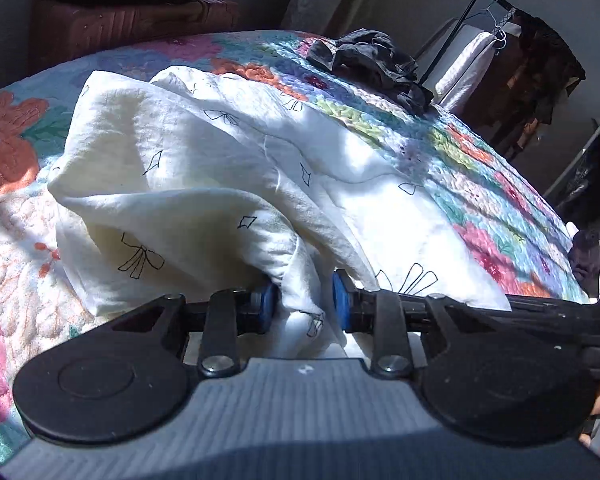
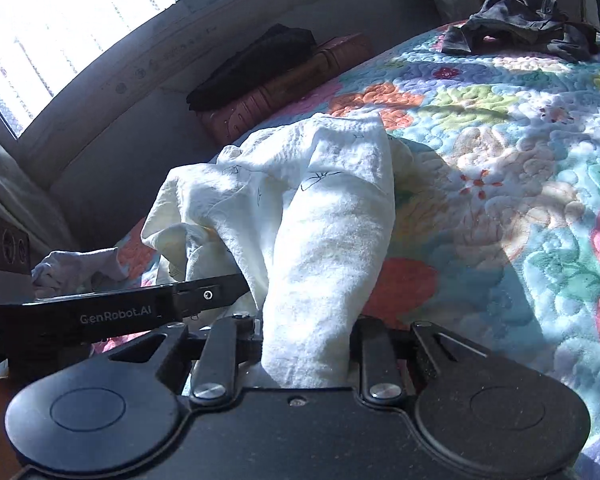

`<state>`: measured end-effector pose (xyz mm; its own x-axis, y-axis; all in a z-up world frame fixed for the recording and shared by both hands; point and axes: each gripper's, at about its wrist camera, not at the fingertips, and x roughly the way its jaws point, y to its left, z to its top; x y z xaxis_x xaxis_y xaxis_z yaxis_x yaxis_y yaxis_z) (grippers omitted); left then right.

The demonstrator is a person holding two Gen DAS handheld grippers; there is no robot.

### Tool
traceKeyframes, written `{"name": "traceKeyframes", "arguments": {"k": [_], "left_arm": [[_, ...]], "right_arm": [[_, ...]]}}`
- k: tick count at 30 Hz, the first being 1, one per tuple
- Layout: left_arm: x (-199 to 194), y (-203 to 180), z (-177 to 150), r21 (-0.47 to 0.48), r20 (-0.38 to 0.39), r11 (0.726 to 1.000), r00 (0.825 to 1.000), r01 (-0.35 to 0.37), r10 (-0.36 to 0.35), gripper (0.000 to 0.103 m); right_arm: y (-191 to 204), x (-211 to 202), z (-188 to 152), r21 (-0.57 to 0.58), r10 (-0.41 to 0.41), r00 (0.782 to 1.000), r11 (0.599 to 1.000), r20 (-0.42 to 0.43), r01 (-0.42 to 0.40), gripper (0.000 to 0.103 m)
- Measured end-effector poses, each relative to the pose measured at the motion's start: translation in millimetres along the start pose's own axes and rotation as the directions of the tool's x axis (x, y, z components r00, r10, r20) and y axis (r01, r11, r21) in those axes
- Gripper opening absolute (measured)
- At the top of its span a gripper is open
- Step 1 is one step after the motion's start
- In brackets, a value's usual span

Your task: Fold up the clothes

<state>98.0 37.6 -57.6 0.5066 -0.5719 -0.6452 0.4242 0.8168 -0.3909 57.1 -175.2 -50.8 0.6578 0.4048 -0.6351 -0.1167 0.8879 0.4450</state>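
A white garment with small black bow prints (image 1: 188,184) lies rumpled on the floral quilt (image 1: 480,184). My left gripper (image 1: 305,304) has its blue pads on either side of a fold of this cloth and is shut on it. In the right wrist view the same white garment (image 2: 324,232) rises in a bunch from between my right gripper's fingers (image 2: 306,354), which are shut on it and hidden by the cloth. The left gripper's black body (image 2: 112,312) shows at the left of that view, close beside the right one.
A dark crumpled garment (image 1: 372,60) lies at the far side of the bed; it also shows in the right wrist view (image 2: 520,20). A reddish suitcase with a black cloth on top (image 2: 284,76) stands beside the bed under a window. A clothes rack (image 1: 512,40) stands beyond the bed. A small pale cloth (image 2: 76,268) lies near the bed's edge.
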Motion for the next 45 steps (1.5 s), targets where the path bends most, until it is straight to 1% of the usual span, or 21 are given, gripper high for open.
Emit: {"name": "traceKeyframes", "arguments": {"k": [2, 3, 5, 10, 15, 20, 25, 27, 30, 33, 36, 37, 39, 40, 41, 43, 44, 45], "left_arm": [[-0.8, -27.1, -8.3, 0.130, -0.021, 0.992, 1.000, 0.008, -0.006, 0.028], [-2.5, -34.3, -10.8, 0.149, -0.026, 0.989, 1.000, 0.019, -0.016, 0.028], [-6.2, -46.2, -14.8, 0.162, -0.033, 0.986, 0.999, 0.048, -0.043, 0.028], [-12.2, -60.9, -17.6, 0.118, -0.040, 0.984, 0.991, 0.130, -0.126, 0.028], [-14.2, -82.3, -23.7, 0.137, -0.063, 0.975, 0.984, 0.176, -0.169, 0.028], [-14.2, -106.0, -31.6, 0.158, -0.101, 0.963, 0.973, 0.220, -0.206, 0.028], [-10.9, -145.4, -38.5, 0.224, -0.124, 0.953, 0.976, 0.202, -0.178, 0.028], [-8.2, -160.5, -35.3, 0.228, -0.135, 0.954, 0.976, 0.196, -0.168, 0.028], [-5.2, -188.3, -25.0, 0.243, -0.136, 0.952, 0.978, 0.186, -0.156, 0.028], [-1.9, -213.9, -9.4, 0.263, -0.117, 0.943, 0.977, 0.203, -0.177, 0.027], [4.0, -234.9, 5.8, 0.268, -0.115, 0.937, 0.973, 0.226, -0.202, 0.027], [4.9, -241.8, 10.0, 0.269, -0.119, 0.930, 0.967, 0.250, -0.225, 0.028], [5.2, -255.8, 16.3, 0.273, -0.146, 0.911, 0.950, 0.308, -0.277, 0.028], [5.8, -262.8, 19.1, 0.290, -0.161, 0.900, 0.943, 0.327, -0.290, 0.028], [8.3, -269.1, 19.6, 0.330, -0.170, 0.888, 0.945, 0.320, -0.278, 0.032], [14.8, -281.1, 18.9, 0.423, -0.177, 0.858, 0.955, 0.291, -0.237, 0.033], [19.0, -279.9, 17.6, 0.428, -0.182, 0.859, 0.958, 0.279, -0.220, 0.033], [23.6, -275.9, 15.9, 0.419, -0.187, 0.868, 0.960, 0.268, -0.206, 0.033]], "right_arm": [[-7.4, -16.6, -5.0, 0.013, 0.000, 1.000, 1.000, 0.006, 0.000, 0.027], [-9.6, -24.3, -6.8, 0.011, -0.007, 1.000, 1.000, 0.006, 0.007, 0.027], [-11.7, -39.3, -9.5, -0.006, -0.031, 0.999, 0.999, 0.011, 0.032, 0.027], [-15.6, -72.6, -12.5, -0.037, -0.055, 0.998, 0.998, 0.044, 0.057, 0.027], [-20.2, -99.8, -23.3, -0.059, -0.076, 0.995, 0.995, 0.059, 0.080, 0.027], [-28.5, -124.5, -46.7, -0.053, -0.110, 0.992, 0.992, 0.067, 0.113, 0.027], [-42.9, -150.7, -56.8, -0.009, -0.126, 0.987, 0.992, 0.105, 0.128, 0.027], [-48.2, -158.7, -56.7, 0.001, -0.136, 0.983, 0.991, 0.119, 0.137, 0.027], [-55.4, -177.0, -50.4, 0.008, -0.166, 0.972, 0.986, 0.168, 0.167, 0.027], [-61.5, -196.0, -41.2, 0.013, -0.196, 0.955, 0.980, 0.223, 0.198, 0.027], [-73.1, -213.5, -29.5, 0.051, -0.227, 0.938, 0.974, 0.261, 0.221, 0.026], [-78.4, -218.9, -24.6, 0.075, -0.251, 0.932, 0.968, 0.263, 0.240, 0.026], [-86.3, -224.7, -16.9, 0.109, -0.302, 0.923, 0.953, 0.238, 0.284, 0.026], [-90.5, -226.5, -15.7, 0.121, -0.326, 0.918, 0.945, 0.227, 0.305, 0.026], [-95.2, -228.0, -16.1, 0.131, -0.347, 0.912, 0.937, 0.218, 0.325, 0.026], [-104.7, -231.0, -17.0, 0.150, -0.390, 0.899, 0.919, 0.201, 0.365, 0.026], [-109.4, -232.5, -17.5, 0.159, -0.411, 0.891, 0.909, 0.192, 0.385, 0.026], [-114.1, -234.0, -17.9, 0.168, -0.431, 0.884, 0.899, 0.182, 0.404, 0.025]]}}
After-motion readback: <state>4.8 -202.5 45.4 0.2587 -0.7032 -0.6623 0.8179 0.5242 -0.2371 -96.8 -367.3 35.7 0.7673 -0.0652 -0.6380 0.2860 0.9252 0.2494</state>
